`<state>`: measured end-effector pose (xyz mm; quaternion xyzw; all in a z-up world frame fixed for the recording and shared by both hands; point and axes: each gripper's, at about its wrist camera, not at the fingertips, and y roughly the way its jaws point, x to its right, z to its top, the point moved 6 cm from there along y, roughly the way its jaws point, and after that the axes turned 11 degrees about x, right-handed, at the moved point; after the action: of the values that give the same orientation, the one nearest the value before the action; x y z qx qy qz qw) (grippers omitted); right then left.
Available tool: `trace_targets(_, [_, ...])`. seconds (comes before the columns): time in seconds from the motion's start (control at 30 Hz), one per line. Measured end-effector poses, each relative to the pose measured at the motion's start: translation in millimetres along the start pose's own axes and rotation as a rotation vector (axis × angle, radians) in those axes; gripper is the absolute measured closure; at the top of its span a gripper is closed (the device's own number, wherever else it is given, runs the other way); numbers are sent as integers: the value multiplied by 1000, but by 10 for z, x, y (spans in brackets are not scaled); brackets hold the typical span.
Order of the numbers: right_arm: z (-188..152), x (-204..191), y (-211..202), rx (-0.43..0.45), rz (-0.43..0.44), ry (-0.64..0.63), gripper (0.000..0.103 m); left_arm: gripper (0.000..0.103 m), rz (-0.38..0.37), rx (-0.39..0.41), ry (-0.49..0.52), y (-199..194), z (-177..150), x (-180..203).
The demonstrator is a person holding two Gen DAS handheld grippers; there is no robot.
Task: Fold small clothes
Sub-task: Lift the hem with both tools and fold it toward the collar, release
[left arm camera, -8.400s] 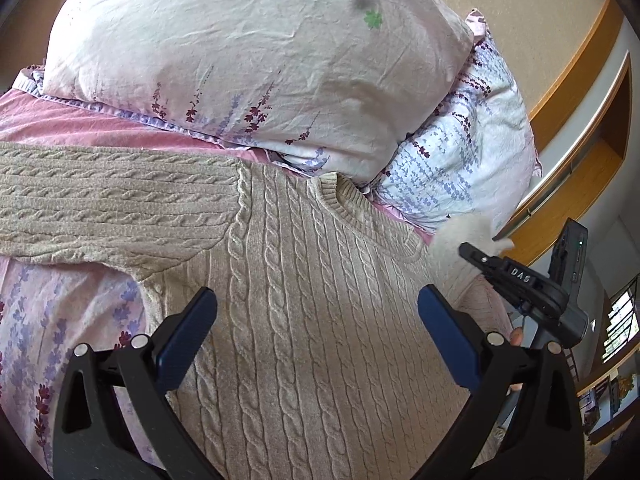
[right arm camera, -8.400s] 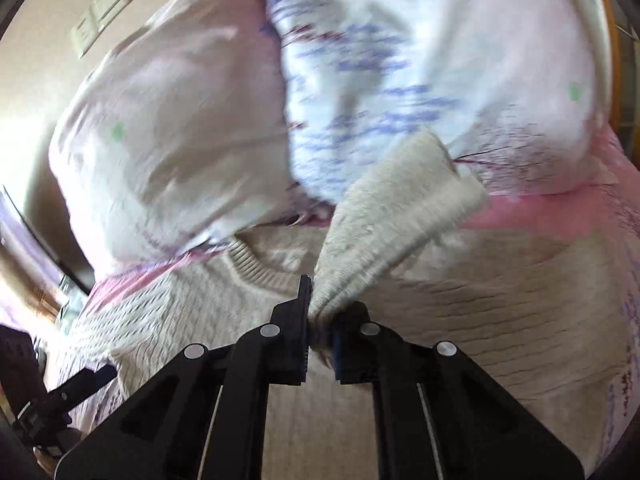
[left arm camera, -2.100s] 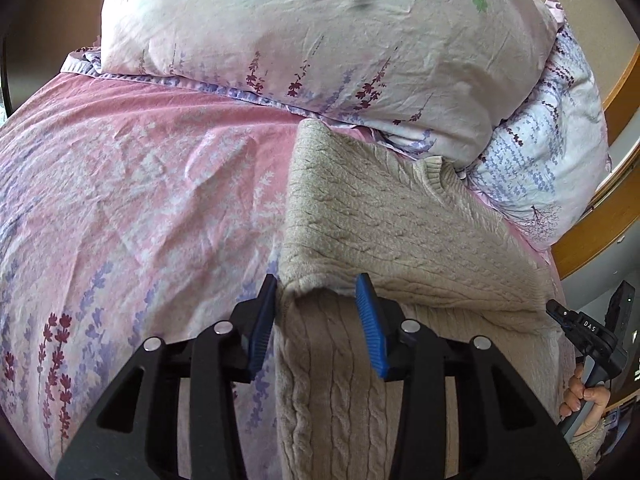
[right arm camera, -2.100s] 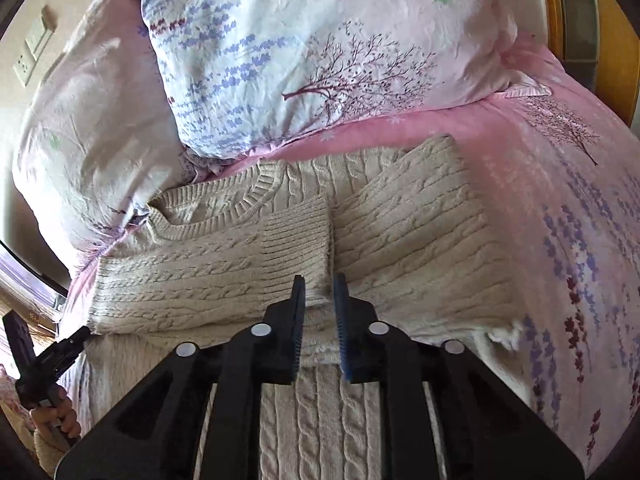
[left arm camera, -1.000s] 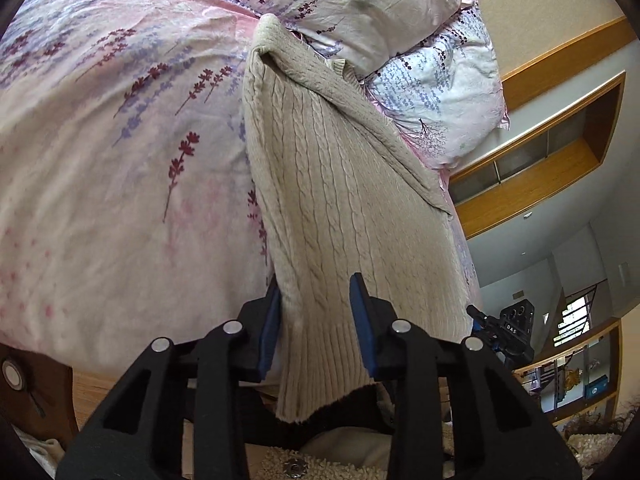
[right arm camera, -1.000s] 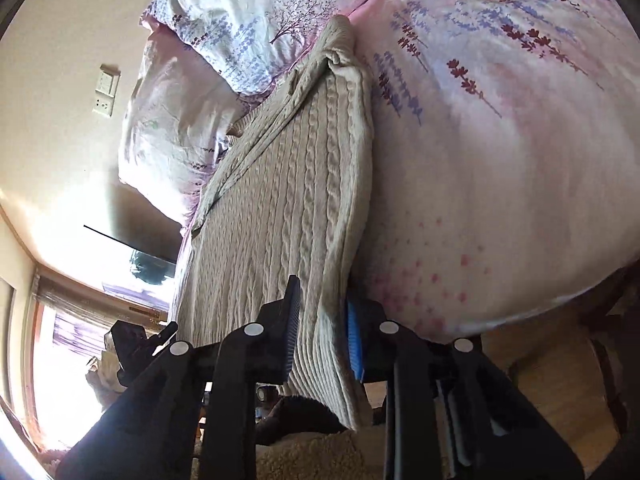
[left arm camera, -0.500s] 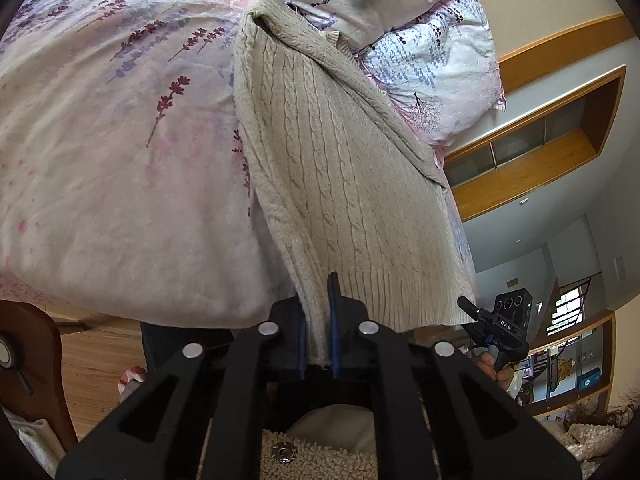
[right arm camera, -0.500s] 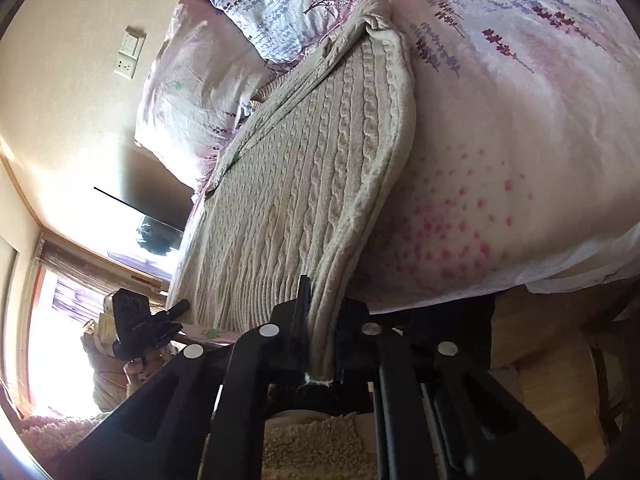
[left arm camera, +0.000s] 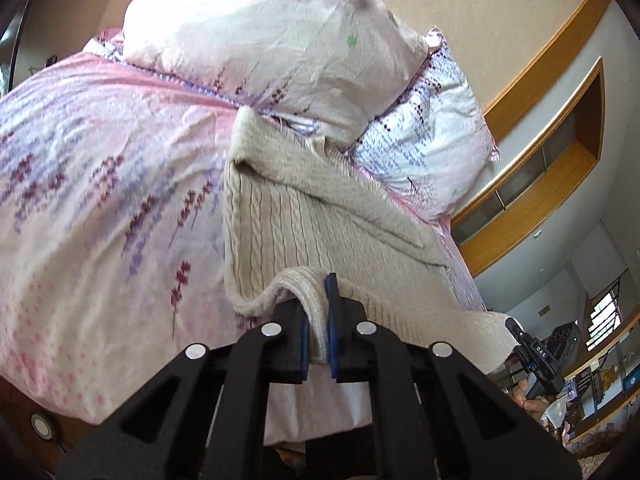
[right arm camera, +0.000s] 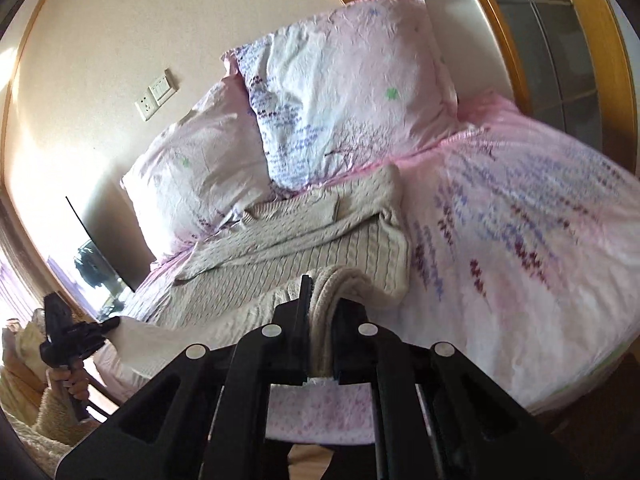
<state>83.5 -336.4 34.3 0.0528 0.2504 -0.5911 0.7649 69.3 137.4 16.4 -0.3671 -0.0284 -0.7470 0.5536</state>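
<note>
Both claws clamped on the hem of the beige cable-knit sweater [left arm camera: 320, 216], one corner each. Left claw [left arm camera: 316, 344] has a thick roll of ribbed hem pinched between nearly closed blue pads; right claw [right arm camera: 322, 340] has the same kind of bunched knit wedged between its fingers, gap only as wide as the fabric

Sweater lies on the pink floral bed [left arm camera: 100, 200], collar end up against the pillows [left arm camera: 272, 40], sleeves folded in across the chest, hem end lifted off the mattress at the near edge

Handling, my read: chunky knit, soft, zero stiffness, some weight. It'll sag between my two grips and stretch if I pull them apart. Not slippery, not fragile, the ribbing gives good bite. Hem corners look like the right hold for carrying the bottom up to the collar. Main risk: the folded sleeves shifting if the hem drags across them
</note>
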Motion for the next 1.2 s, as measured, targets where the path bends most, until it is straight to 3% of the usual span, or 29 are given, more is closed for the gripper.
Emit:
trace_targets(0.1, [198,-139,82,75,-38,-121,96,96,35,73,77,47,273,113])
trace_targets(0.27, [513,-324,345,173,-107,-279,96,96,98,129,202,289,655,297])
trace_targets(0.5, [749,-369,901,185,-178,-344,96,96,149,143,244,808,1072,356])
trace_targets(0.63, [843,-330,1223,163,-214,-345,96,96,181,139,249,1155,1248,321])
trace_targets(0.93, [843,-64,2025,72,-278,-296,95,96,234,80,135,1981,1396,-32])
trace_targets(1.2, [637,431,2645,-105,-319,-81,95,96,276,3,89,2536,1289,-302])
